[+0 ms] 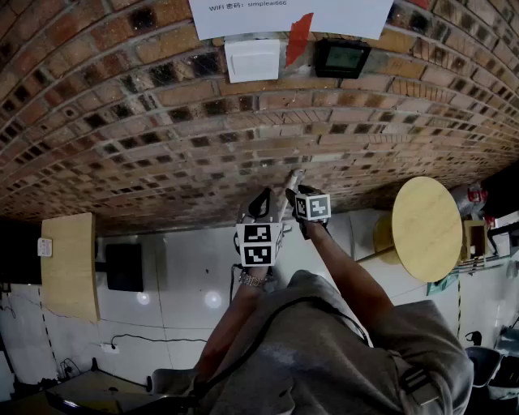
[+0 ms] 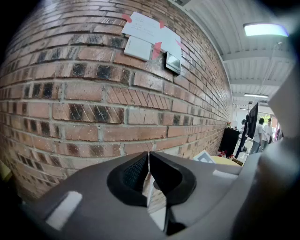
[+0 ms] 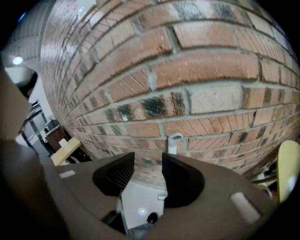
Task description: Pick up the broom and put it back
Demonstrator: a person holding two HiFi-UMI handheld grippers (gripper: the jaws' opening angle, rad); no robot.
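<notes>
Of the broom I see only the white handle end with its hanging loop (image 3: 174,141), upright against the brick wall (image 3: 206,70). It stands just past the right-hand fingertip of my right gripper (image 3: 147,164), and the rest is hidden behind that jaw. The right gripper's jaws stand open, and nothing lies between the pads. My left gripper (image 2: 149,161) is shut, its pads meeting with nothing seen held, and it points at the wall. In the head view both grippers sit side by side close to the wall, the left gripper (image 1: 262,204) beside the right gripper (image 1: 293,185).
On the brick wall above hang a white switch plate (image 1: 252,59), a small black display (image 1: 342,57) and a taped paper notice (image 1: 292,14). A round wooden table (image 1: 427,227) stands to the right, a wooden board (image 1: 67,263) to the left. People (image 2: 260,136) stand far off.
</notes>
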